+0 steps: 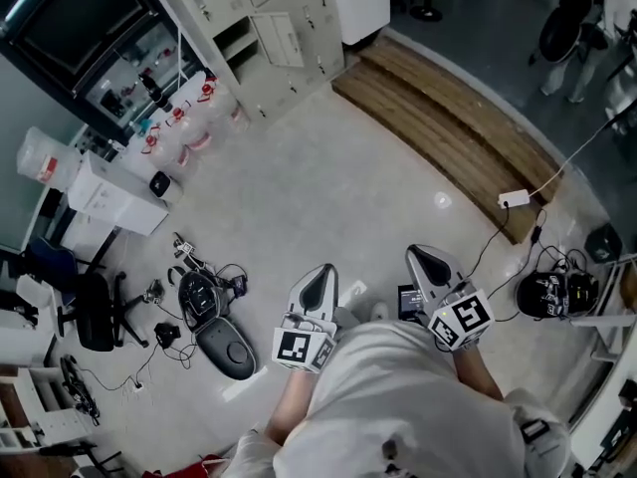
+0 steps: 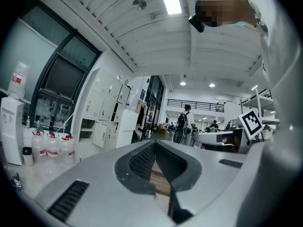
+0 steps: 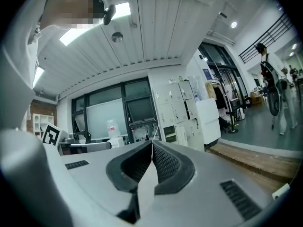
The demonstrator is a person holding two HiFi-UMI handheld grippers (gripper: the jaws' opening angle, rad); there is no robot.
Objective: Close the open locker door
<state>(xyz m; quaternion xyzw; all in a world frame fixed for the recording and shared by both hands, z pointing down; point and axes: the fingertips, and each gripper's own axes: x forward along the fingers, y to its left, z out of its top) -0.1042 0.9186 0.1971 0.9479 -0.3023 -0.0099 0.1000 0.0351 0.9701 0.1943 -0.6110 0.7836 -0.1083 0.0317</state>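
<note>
Well short of the open locker door [image 1: 280, 40], ajar in the locker bank [image 1: 311, 13] at upper centre, far across the floor, up and leftward from left gripper [image 1: 320, 273] and right gripper [image 1: 422, 257], both jaws together and empty, left likely nearer.

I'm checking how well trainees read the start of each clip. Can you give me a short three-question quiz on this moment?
1. True or false: the right gripper is touching the open locker door.
2. In the head view, what stands on the floor just left of the lockers? A) red-capped water jugs B) a ladder C) a bicycle
3. Fill in: the jaws of the left gripper are ___, with nothing between them.
Key: 1 false; 2 A; 3 shut.
</note>
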